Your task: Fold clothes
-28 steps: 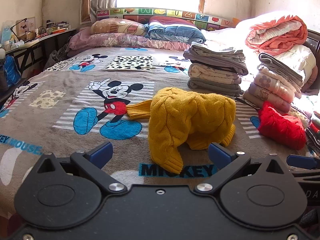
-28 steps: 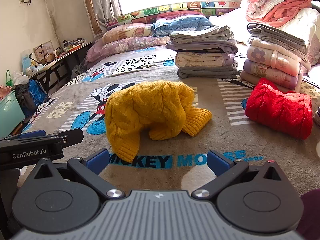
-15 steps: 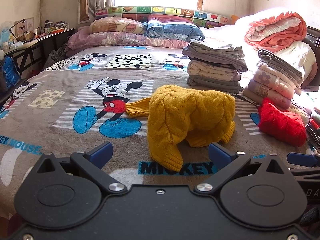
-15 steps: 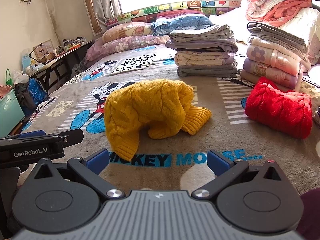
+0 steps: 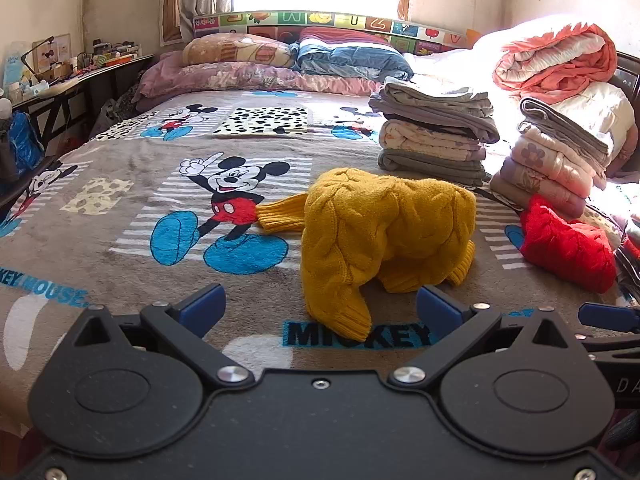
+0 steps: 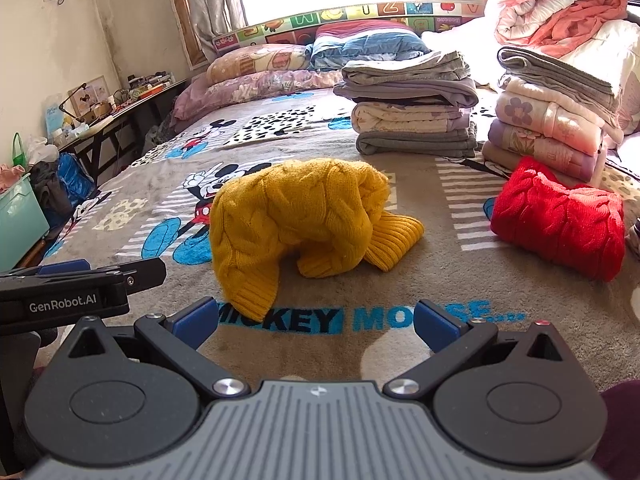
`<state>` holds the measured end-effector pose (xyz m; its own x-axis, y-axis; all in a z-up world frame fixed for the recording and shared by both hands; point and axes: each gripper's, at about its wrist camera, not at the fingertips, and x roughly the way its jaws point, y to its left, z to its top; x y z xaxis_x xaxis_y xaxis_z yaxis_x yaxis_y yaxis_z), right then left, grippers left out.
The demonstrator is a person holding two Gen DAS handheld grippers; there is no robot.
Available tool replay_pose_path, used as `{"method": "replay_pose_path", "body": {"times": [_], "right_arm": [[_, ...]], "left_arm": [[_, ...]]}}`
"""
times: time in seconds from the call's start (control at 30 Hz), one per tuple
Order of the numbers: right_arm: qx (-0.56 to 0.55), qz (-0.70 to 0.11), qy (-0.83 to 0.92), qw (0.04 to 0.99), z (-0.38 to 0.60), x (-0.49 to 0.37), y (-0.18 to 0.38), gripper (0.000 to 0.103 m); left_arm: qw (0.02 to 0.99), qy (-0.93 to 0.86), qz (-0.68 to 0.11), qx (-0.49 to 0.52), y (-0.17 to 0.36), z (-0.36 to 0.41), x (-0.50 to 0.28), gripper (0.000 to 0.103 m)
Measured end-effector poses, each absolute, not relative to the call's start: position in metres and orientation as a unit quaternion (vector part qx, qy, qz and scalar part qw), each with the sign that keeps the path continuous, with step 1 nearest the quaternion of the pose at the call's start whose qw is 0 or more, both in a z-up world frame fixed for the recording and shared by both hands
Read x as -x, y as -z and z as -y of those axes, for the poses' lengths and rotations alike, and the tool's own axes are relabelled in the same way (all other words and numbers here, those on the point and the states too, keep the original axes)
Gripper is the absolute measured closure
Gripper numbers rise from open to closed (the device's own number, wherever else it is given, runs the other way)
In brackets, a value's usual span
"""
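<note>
A yellow cable-knit sweater (image 5: 384,236) lies crumpled in a heap on the grey Mickey Mouse blanket (image 5: 120,208), one cuff pointing toward me. It also shows in the right wrist view (image 6: 296,224). My left gripper (image 5: 320,308) is open and empty, just short of the sweater's near cuff. My right gripper (image 6: 316,320) is open and empty, a little in front of the sweater. The left gripper's side (image 6: 80,284) shows at the left of the right wrist view.
A folded red sweater (image 6: 560,216) lies to the right. Stacks of folded clothes (image 6: 412,120) and folded quilts (image 6: 560,112) stand behind it. Pillows (image 5: 240,56) lie at the headboard. A cluttered desk (image 6: 104,116) and a green bin (image 6: 16,220) flank the bed's left side.
Both grippers have drifted slightly; the sweater sits marginally higher in the left view. Nothing was grasped or released.
</note>
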<state>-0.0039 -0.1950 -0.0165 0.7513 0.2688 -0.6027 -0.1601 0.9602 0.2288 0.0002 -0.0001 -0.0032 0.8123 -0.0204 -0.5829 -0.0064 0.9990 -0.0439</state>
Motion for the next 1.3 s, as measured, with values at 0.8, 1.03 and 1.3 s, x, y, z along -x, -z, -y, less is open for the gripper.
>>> {"method": "replay_pose_path", "body": {"times": [0.8,1.03,1.3], "right_arm": [[-0.077,-0.337,-0.118,0.931,0.1927,0.0036,0.0171,0.000],[-0.077,-0.338,-0.118,0.930,0.1916,0.0036,0.0176,0.000],[-0.079,-0.340,-0.119,0.929,0.1935,0.0016,0.0185,0.000]], "left_arm": [[0.950,0.008,-0.312,0.020,0.0054,0.0030,-0.0017,0.000],[0.949,0.009,-0.314,0.020,0.0057,0.0039,-0.0029,0.000],[0.949,0.011,-0.315,0.018,0.0059,0.0052,-0.0038,0.000]]}}
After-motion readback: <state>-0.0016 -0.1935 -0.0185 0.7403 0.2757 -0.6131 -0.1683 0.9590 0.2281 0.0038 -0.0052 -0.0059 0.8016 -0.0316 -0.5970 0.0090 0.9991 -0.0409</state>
